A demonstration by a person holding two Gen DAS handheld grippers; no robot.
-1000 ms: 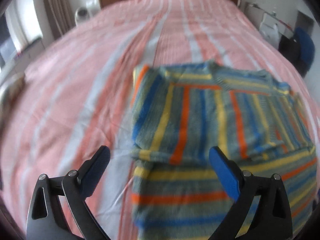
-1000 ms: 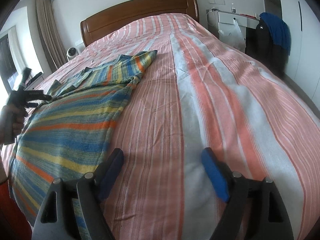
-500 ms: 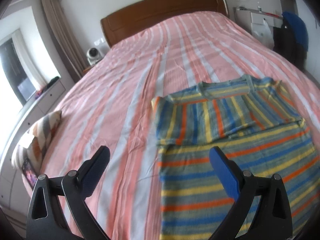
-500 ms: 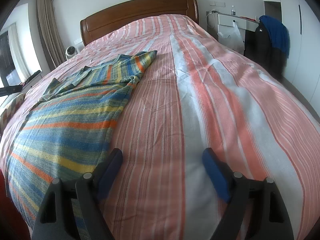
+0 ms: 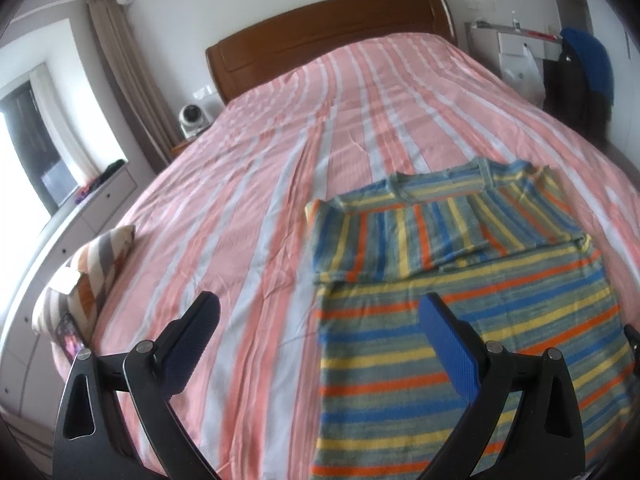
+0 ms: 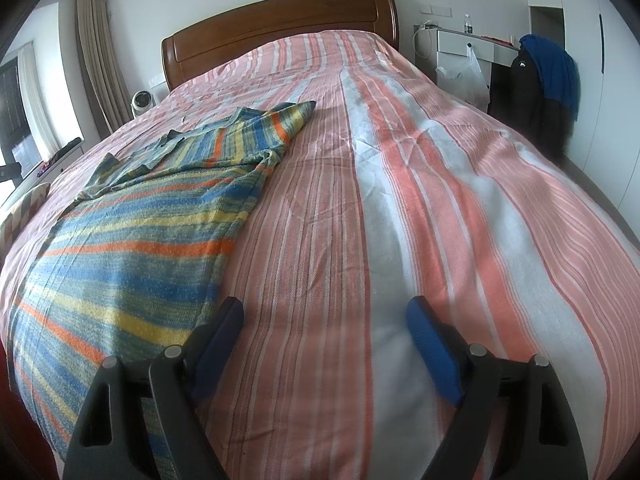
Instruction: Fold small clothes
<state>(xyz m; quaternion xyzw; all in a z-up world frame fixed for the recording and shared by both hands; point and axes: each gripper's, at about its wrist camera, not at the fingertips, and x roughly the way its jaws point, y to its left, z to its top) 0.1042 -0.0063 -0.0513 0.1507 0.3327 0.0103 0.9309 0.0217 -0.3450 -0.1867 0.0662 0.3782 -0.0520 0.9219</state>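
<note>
A small knit top (image 5: 452, 300) with blue, yellow and orange stripes lies flat on the bed, its sleeves folded in across the chest. It also shows in the right wrist view (image 6: 132, 248), at the left. My left gripper (image 5: 320, 332) is open and empty, held above the top's left edge near the hem. My right gripper (image 6: 324, 332) is open and empty, above the bedspread just right of the top's hem.
The bed has a pink and white striped spread (image 5: 280, 152) and a wooden headboard (image 5: 328, 36). A striped cushion (image 5: 88, 268) lies at the bed's left edge. A desk and a chair with blue cloth (image 6: 552, 72) stand to the right.
My left gripper has drawn back and up from the folded sleeve, so more of the bed and room shows. My right gripper has hardly moved. Both stay open.
</note>
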